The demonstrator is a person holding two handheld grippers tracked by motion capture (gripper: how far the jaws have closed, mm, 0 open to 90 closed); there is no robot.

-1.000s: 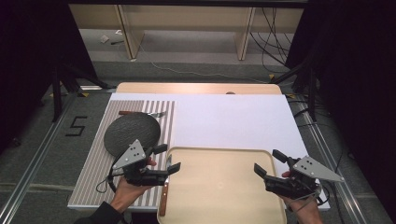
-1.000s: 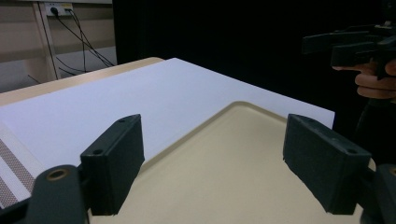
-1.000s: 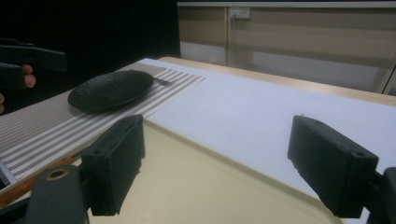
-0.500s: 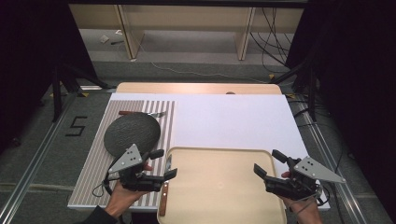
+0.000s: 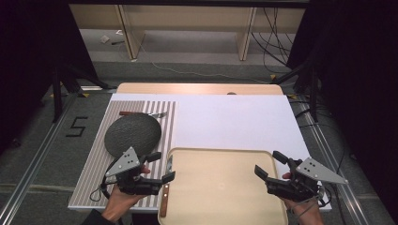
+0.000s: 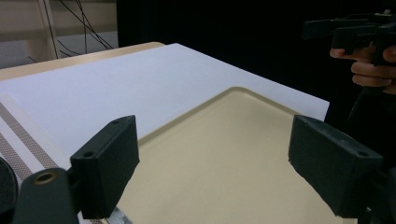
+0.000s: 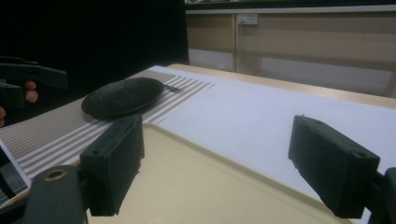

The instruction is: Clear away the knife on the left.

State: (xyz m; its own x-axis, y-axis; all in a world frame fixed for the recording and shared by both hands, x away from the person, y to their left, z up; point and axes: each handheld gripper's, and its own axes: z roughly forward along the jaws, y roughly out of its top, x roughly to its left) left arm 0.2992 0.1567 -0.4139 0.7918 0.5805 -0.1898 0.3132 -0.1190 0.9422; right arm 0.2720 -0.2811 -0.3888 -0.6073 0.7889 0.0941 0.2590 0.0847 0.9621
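A beige tray (image 5: 220, 187) lies at the near edge of the table, nothing on it. My left gripper (image 5: 162, 167) hovers open at the tray's left rim, jaws wide apart and nothing between them; the left gripper view has its jaws (image 6: 219, 163) framing the tray (image 6: 224, 154). My right gripper (image 5: 268, 164) stands open at the tray's right rim, also holding nothing, and its own view (image 7: 219, 168) looks across the tray (image 7: 196, 186). A wooden-handled knife (image 5: 164, 204) lies along the tray's left side, under my left gripper.
A dark round plate (image 5: 132, 135) rests on a striped placemat (image 5: 94, 173) at the left, with a wooden-handled fork (image 5: 141, 113) behind it. A white sheet (image 5: 234, 122) covers the middle and right of the table. Cables and shelf legs lie on the floor beyond.
My left gripper has drifted slightly toward the near edge of the table. The right gripper has hardly moved, and both stay open.
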